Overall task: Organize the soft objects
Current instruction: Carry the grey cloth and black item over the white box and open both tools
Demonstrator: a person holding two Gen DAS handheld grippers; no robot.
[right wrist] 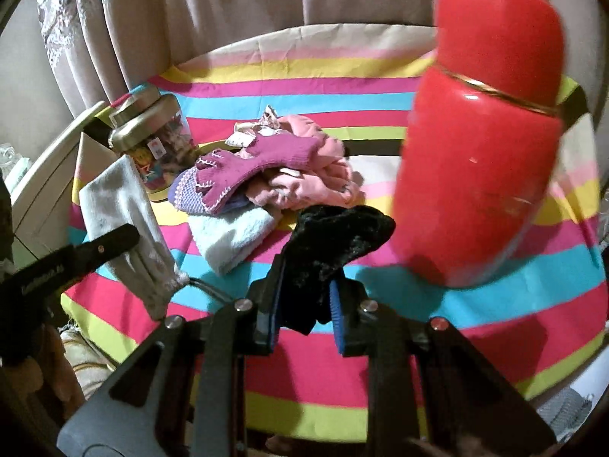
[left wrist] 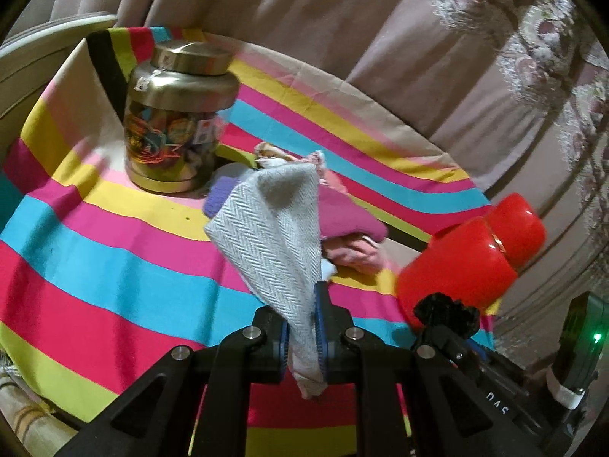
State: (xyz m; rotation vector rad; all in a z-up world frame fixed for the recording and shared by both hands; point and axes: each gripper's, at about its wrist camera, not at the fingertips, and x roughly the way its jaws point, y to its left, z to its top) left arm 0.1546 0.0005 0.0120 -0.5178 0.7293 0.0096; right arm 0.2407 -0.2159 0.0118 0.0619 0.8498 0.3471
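Note:
My left gripper [left wrist: 304,337] is shut on a grey herringbone cloth [left wrist: 278,228] and holds it up above the striped tablecloth [left wrist: 95,259]; the cloth also shows in the right wrist view [right wrist: 125,224]. My right gripper [right wrist: 306,304] is shut on a black fuzzy sock [right wrist: 335,240], lifted above the table. A pile of soft things lies mid-table: a magenta glove [right wrist: 259,163], pink garments [right wrist: 319,179], a purple knit piece [right wrist: 186,194] and a pale blue towel [right wrist: 232,236].
A gold-lidded jar [left wrist: 175,118] of wrapped sweets stands at the far left of the table. A red flask [right wrist: 483,152] stands at the right, close to my right gripper. Beige curtains [left wrist: 342,19] hang behind the table.

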